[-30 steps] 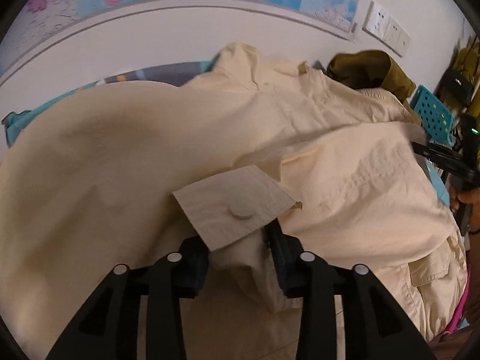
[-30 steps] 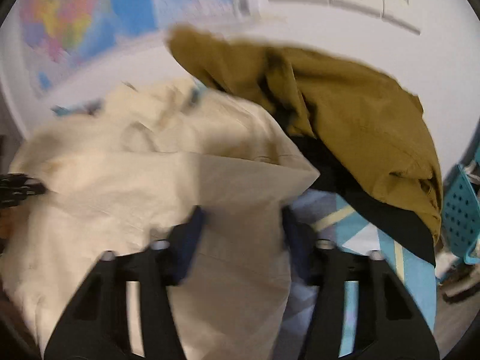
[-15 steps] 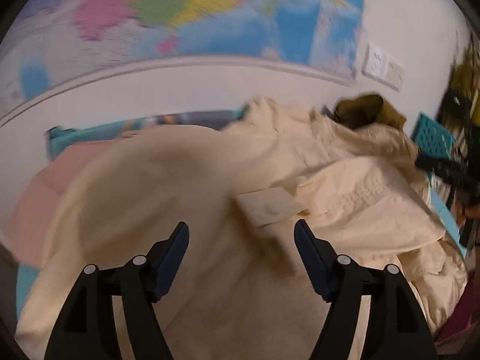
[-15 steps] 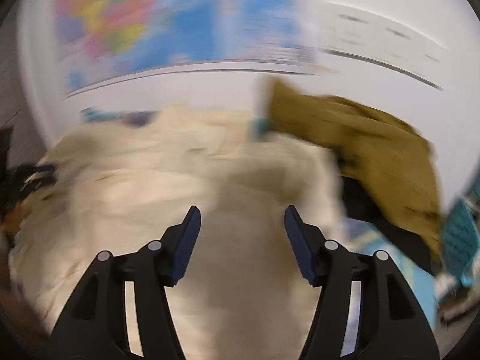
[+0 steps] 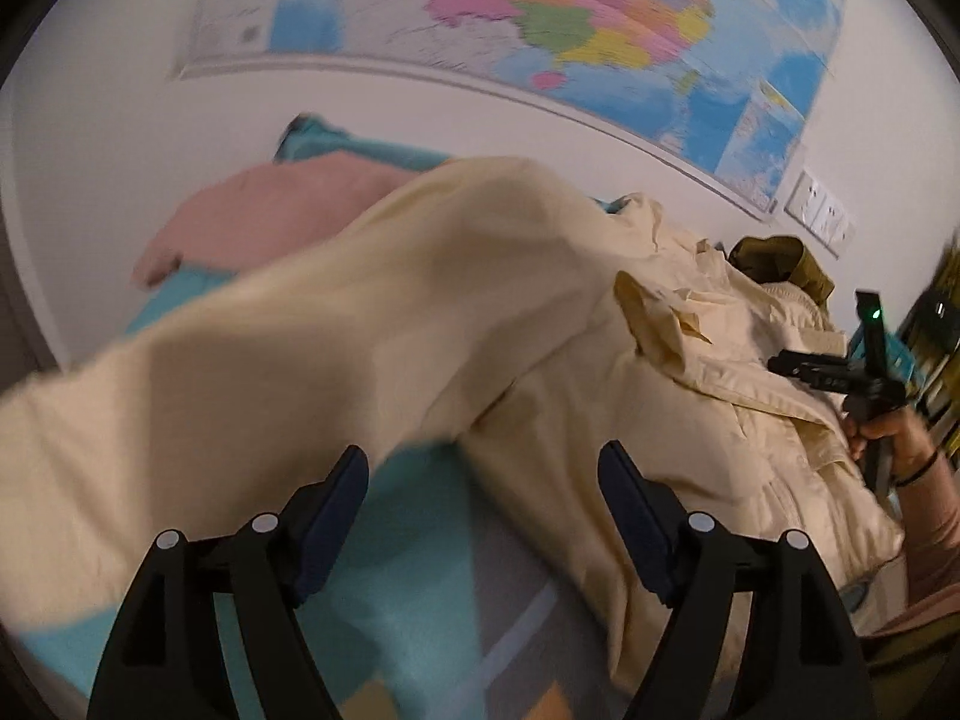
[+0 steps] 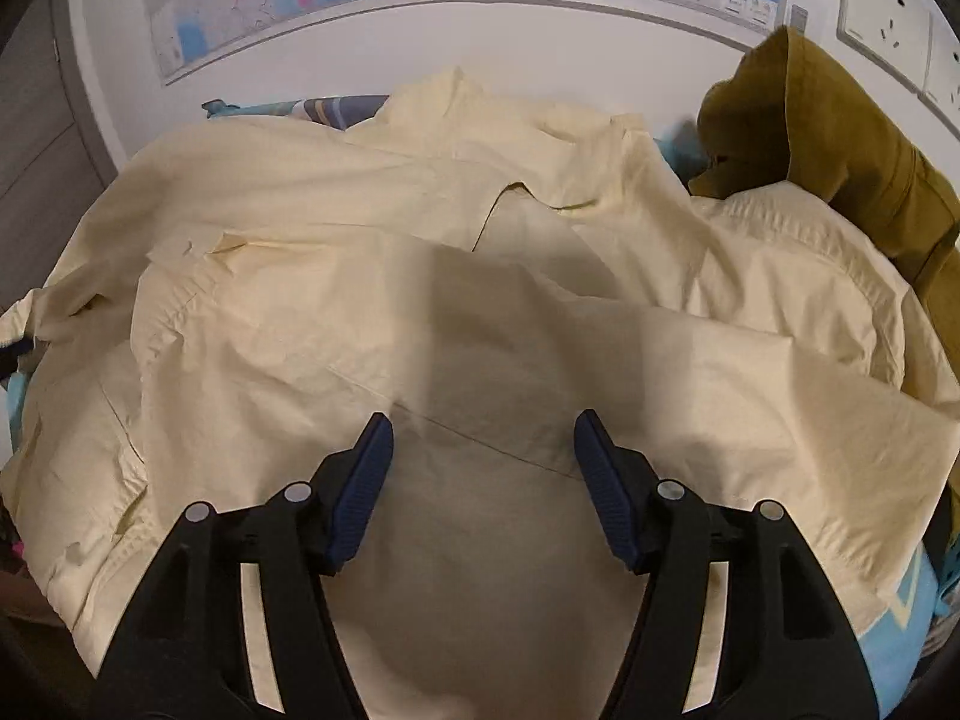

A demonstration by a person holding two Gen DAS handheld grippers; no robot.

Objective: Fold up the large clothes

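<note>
Left gripper on my feed: jaws opening, nothing pinched, teal patterned bed cover showing between blue pads. Right gripper: jaws opening too, hovering above large cream cotton shirt, fabric not clamped. Shirt lies spread and rumpled across bed below wall map. Olive-brown garment heaped at shirt's far right edge; pink cloth beyond shirt, left.

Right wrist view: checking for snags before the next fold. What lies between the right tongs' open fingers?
Only the cream shirt, spread flat under the opening right tongs; neither pad presses it, seen in the right wrist view.
</note>
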